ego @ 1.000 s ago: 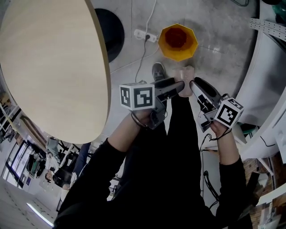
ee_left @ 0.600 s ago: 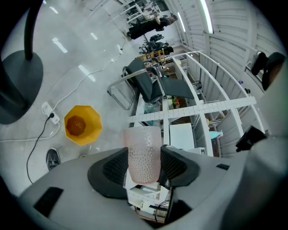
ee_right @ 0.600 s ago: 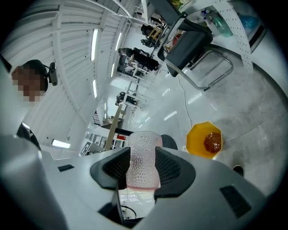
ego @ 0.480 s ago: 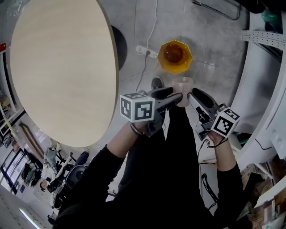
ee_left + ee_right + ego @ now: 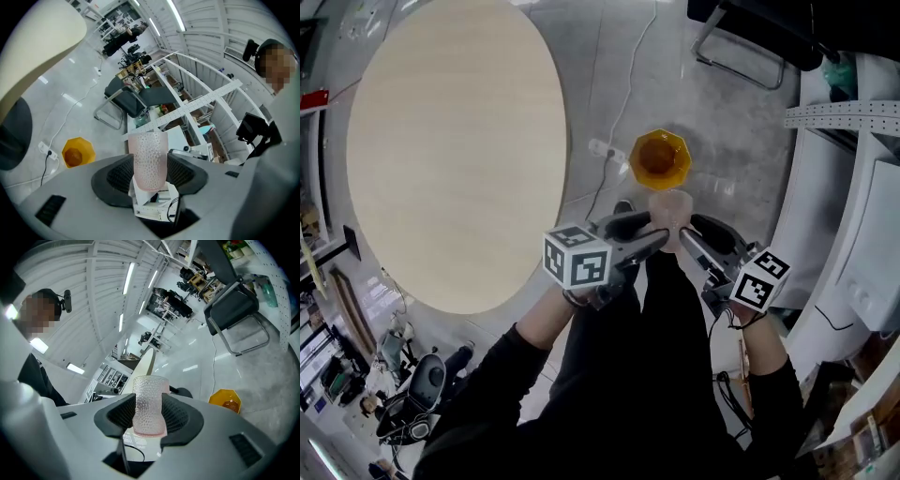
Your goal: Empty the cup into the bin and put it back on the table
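head view: cup [image 5: 669,201] half hidden between left gripper [image 5: 658,228], right gripper [image 5: 686,232].

Pale pink cup [image 5: 149,159] w/ dimple pattern, yellow-orange bin [image 5: 660,159], lt beige table [image 5: 455,150], grey floor [image 5: 741,141].

A white power strip [image 5: 602,149] lies on the grey floor [image 5: 731,141]. It is in front of the left gripper [image 5: 657,229] and a bit to its left. A thin white cable [image 5: 626,94] runs away from the strip, farther ahead. A black chair [image 5: 755,33] with a metal frame stands far in front of the right gripper [image 5: 688,231]. A long white bar with holes [image 5: 839,114] is off to that gripper's right. Black office chairs [image 5: 425,382] stand behind the left gripper, to its left.
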A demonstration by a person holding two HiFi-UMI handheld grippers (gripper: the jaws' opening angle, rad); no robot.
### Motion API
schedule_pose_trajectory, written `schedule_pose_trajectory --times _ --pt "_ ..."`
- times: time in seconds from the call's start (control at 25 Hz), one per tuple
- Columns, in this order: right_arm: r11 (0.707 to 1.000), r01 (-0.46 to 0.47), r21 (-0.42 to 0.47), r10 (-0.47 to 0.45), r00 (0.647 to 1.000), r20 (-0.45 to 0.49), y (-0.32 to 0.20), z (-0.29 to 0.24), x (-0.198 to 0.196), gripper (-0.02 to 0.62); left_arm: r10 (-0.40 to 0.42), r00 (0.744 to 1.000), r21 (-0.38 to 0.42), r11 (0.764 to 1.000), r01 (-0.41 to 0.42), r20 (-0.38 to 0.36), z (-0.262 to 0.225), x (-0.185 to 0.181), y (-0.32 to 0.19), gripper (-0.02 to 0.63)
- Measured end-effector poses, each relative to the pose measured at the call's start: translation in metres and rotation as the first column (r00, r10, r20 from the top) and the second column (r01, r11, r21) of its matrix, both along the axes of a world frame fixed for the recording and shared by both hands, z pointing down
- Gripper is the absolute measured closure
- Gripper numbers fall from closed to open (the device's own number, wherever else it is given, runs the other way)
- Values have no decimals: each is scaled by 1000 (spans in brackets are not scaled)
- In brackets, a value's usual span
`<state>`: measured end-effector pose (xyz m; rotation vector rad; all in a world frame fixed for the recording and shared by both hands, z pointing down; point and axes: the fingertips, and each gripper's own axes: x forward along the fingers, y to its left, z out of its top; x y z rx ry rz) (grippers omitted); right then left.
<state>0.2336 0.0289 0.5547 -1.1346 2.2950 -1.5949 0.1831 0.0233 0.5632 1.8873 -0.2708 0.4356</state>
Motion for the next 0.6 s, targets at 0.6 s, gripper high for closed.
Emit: schedule_pose_trajectory --times 0.6 --pt "928 230 293 -190 969 -158 3 -138 -20 414 15 999 397 918 -1 -31 -137 -17 6 373"
